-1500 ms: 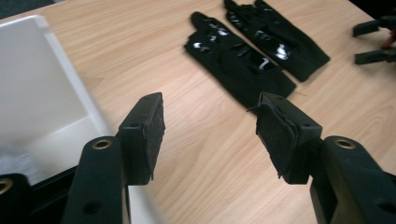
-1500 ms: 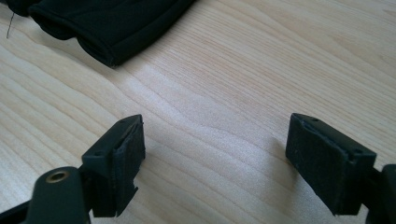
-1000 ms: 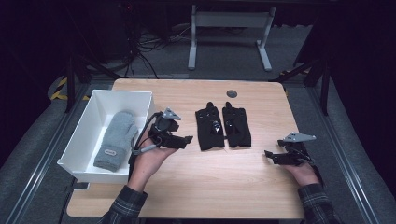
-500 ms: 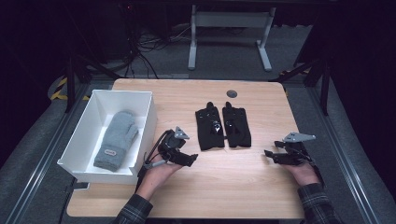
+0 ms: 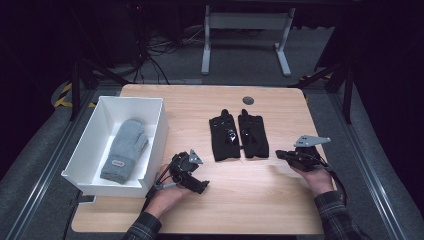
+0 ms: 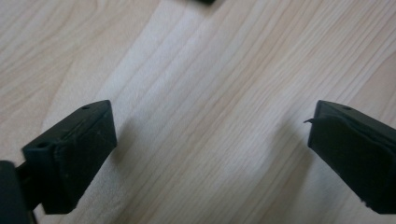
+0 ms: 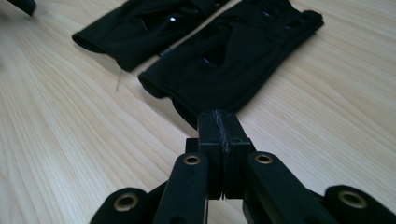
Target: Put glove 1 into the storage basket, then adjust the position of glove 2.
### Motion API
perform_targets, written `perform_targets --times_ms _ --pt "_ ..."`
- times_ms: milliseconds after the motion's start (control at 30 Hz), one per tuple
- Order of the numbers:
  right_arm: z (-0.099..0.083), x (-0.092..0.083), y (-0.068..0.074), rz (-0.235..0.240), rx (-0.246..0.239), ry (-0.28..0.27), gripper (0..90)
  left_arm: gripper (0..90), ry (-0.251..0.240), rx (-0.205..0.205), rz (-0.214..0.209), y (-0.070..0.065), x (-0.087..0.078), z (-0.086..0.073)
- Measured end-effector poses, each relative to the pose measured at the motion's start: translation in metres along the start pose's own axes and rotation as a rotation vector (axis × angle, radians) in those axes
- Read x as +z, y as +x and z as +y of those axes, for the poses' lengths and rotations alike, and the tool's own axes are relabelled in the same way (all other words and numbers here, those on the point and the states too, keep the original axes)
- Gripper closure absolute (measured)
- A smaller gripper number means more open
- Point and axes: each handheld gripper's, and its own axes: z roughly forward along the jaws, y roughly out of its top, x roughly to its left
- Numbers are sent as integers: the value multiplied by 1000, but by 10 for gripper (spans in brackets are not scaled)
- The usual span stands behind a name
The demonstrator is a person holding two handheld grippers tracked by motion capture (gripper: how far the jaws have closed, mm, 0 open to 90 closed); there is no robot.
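Note:
Two black fingerless gloves [image 5: 223, 136] [image 5: 253, 134] lie flat side by side at the table's middle. A grey mitten [image 5: 125, 149] rests inside the white box [image 5: 82, 150] at the left. My left gripper [image 5: 201, 185] sits low on the wood beside the box's near corner. Its jaws have just been opening and now stand wide apart [image 6: 210, 135] over bare wood. My right gripper [image 5: 279, 154] lies just right of the right-hand glove [image 7: 243, 60]. Its jaws have just been closing and are pressed together [image 7: 219, 126] at that glove's cuff edge, with nothing seen between them.
A small dark round disc [image 5: 248, 100] sits in the tabletop behind the gloves. Bare light wood [image 5: 260, 200] runs along the front. A metal stand [image 5: 245, 30] and cables lie on the dark floor beyond the table.
My left gripper came down and toward the table's near edge, and its jaws spread wide. My right gripper edged toward the gloves and its jaws closed.

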Motion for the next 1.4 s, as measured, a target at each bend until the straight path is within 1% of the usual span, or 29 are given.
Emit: perform_targets --times_ms 67,100,133,167,200,233,267,300,367,467,500,533,600,767,1000,1100,1400 --pt "6 6 2 21 -10 -6 896 0 -14 -2 5 -1 0 -2" --pt "8 9 2 24 -13 -3 896 0 -30 -9 6 -1 -1 -5" --pt "11 13 3 25 -24 2 896 0 -46 -7 8 -2 0 -6" --pt "12 16 4 30 -26 2 895 0 -74 -5 4 -2 0 -9" --pt "12 16 4 30 -26 2 895 0 -74 -5 4 -2 0 -9" --pt "17 24 4 35 -38 10 896 0 -103 4 -1 -2 1 -13" --pt "18 27 4 40 -39 8 895 0 -103 -4 2 -3 1 -13" --pt "18 27 4 40 -39 8 895 1 -103 -4 2 -3 1 -13" --pt "20 34 3 35 -44 21 895 0 -106 -6 5 -3 1 -13" --pt "23 43 2 30 -49 26 896 1 -107 -6 6 -4 1 -12" --pt "24 51 1 18 -54 49 897 4 -106 -5 6 -4 1 -12" --pt "24 53 0 14 -62 60 897 5 -107 -5 6 -4 1 -12" --pt "22 58 -1 4 -63 87 897 5 -107 -5 6 -4 1 -12" --pt "18 60 -1 19 -66 109 898 6 -107 -5 6 -4 1 -12" --pt "15 55 1 35 -62 118 898 6 -112 -7 10 -4 2 -13" --pt "10 50 5 52 -58 120 899 6 -108 -8 8 -4 1 -13" --pt "-3 33 13 83 -51 138 899 6 -106 1 0 -5 -1 -16"
